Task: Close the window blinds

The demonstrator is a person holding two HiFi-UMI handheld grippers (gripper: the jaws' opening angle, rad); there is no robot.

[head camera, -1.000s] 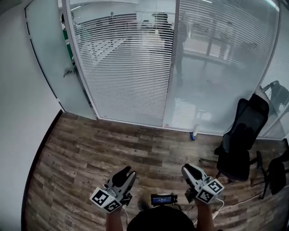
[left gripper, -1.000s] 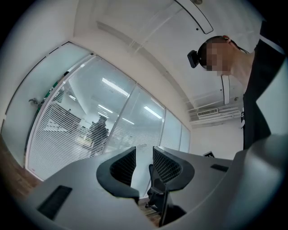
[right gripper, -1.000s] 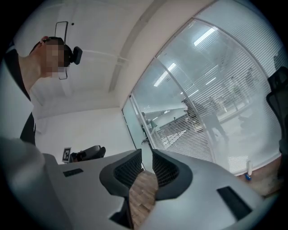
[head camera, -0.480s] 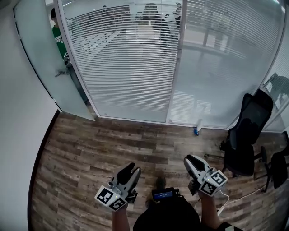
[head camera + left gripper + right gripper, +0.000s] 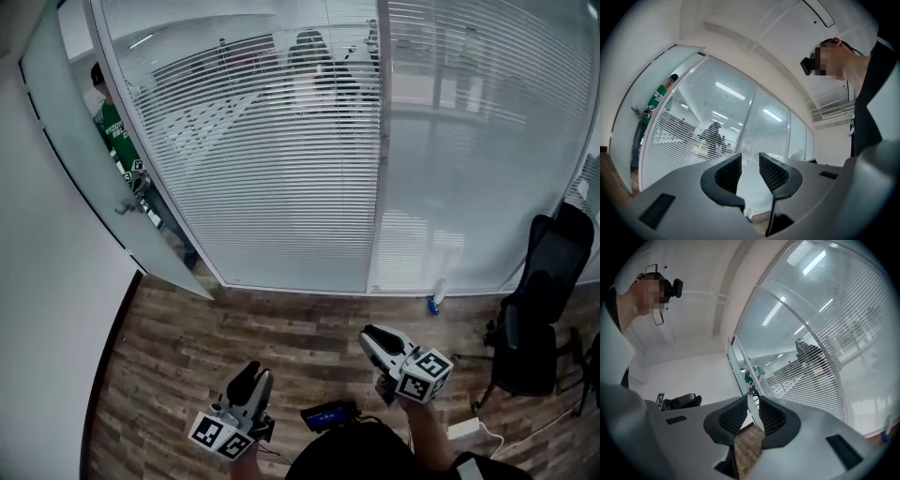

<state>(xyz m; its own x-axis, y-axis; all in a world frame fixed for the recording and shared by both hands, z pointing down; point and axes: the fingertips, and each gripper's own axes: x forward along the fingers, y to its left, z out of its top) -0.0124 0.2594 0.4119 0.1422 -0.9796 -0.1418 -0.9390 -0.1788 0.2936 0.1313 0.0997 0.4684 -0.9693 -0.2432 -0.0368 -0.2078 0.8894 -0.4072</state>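
Approach stage. Left gripper (image 5: pixel 251 370) and right gripper (image 5: pixel 367 333) are both pressed together, holding nothing, well short of the blinds (image 5: pixel 281 159). Next, probably: close in, find what tilts them.

1. At the right edge of the frame you see a black office chair (image 5: pixel 539 309) on the wood floor (image 5: pixel 234 323).
2. Just left of it, a small bottle (image 5: pixel 435 302) sits on that floor.
3. At upper left, a person in green (image 5: pixel 114 131) stands beside the open glass door (image 5: pixel 82 173).
4. At lower right lies a white box (image 5: pixel 466 429).
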